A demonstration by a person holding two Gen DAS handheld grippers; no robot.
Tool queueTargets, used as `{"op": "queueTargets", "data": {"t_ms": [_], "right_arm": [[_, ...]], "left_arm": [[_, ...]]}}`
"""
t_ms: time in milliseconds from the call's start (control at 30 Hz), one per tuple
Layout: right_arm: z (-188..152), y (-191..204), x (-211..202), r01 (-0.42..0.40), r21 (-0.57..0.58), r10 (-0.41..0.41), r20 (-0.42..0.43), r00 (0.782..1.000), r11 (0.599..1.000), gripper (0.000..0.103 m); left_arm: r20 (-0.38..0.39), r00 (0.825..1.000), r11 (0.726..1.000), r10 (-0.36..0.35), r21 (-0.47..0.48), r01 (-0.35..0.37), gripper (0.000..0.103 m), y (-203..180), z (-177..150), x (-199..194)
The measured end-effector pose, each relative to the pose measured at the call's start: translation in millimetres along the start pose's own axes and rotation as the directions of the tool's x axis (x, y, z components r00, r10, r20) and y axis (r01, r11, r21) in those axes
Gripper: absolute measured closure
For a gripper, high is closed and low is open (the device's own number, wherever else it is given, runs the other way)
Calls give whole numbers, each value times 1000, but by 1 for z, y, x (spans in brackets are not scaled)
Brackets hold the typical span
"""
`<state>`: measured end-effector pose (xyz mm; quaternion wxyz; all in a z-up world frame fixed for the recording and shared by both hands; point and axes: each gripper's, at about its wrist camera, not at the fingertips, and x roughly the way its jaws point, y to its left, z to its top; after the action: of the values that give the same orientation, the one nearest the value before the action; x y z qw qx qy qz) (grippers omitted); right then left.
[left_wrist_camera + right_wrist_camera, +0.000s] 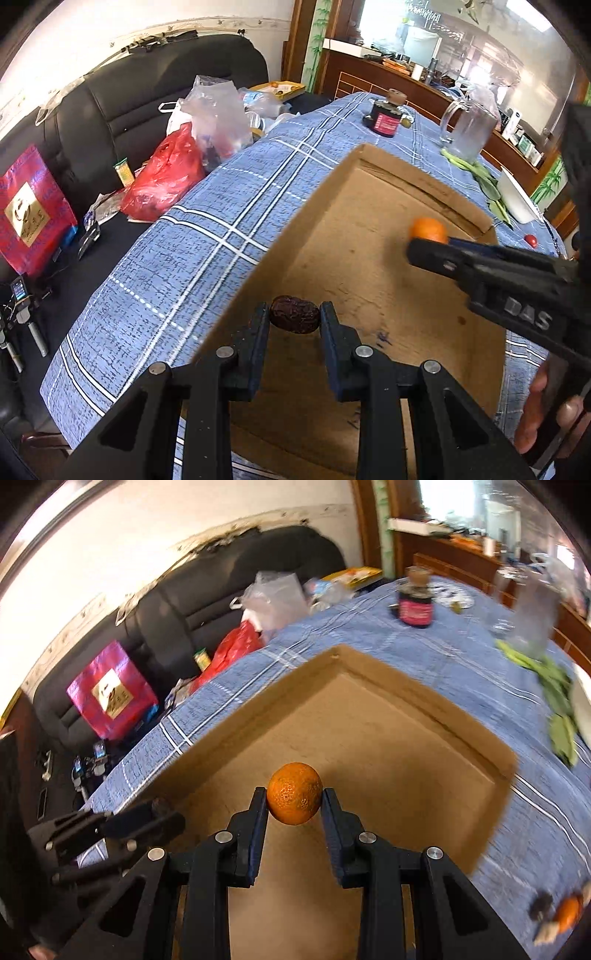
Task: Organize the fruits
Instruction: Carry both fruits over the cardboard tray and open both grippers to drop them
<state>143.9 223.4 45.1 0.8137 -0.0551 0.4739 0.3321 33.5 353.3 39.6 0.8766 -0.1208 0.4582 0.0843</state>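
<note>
A shallow cardboard tray (325,192) (295,686) lies on the blue checked tablecloth. My left gripper (294,317) is shut on a dark wrinkled red date (294,319) above the tray's near left part. My right gripper (294,805) is shut on a small orange (294,794), held over the tray's middle. In the left wrist view that orange (427,229) shows at the tip of the right gripper (421,245), which reaches in from the right. The left gripper (159,821) appears at the lower left of the right wrist view.
On the cloth stand a dark jar (386,118), a glass mug (469,129), green leaves (484,181), a white dish (517,199) and a small red fruit (530,240). Another orange (569,912) and dark fruit (541,904) lie at the right. Bags (166,177) cover the black sofa.
</note>
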Motion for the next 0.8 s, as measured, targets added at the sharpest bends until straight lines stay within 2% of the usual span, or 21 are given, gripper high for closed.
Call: {"op": "queueTargets", "data": {"t_ms": [300,500,567,633,700,800], "right_arm": [[16,33,53,-44,-78,35,-114,993,996,70],[19,40,60,-30,-97,18,-120,993,995,70],[20,38,61,-30,-87,19,-123,992,996,68],[19,36,59,-17,-87,7,-122,992,996,60],[17,33,56,-5,-85,-5,-117,993,996,57],[16,31,52,-1,-78,-7,-112,994,997,57]], "left_arm": [[-22,1000,1000,8,17,-8,76,5,-2,14],[-14,1000,1000,11,27,-10,76,5,-2,14],[-13,1000,1000,4,17,-3,76,5,-2,13],[-13,1000,1000,-9,2,9,76,7,-2,12],[-12,1000,1000,-14,-5,14,76,9,-3,10],[-13,1000,1000,-13,-11,13,76,11,-4,8]]}}
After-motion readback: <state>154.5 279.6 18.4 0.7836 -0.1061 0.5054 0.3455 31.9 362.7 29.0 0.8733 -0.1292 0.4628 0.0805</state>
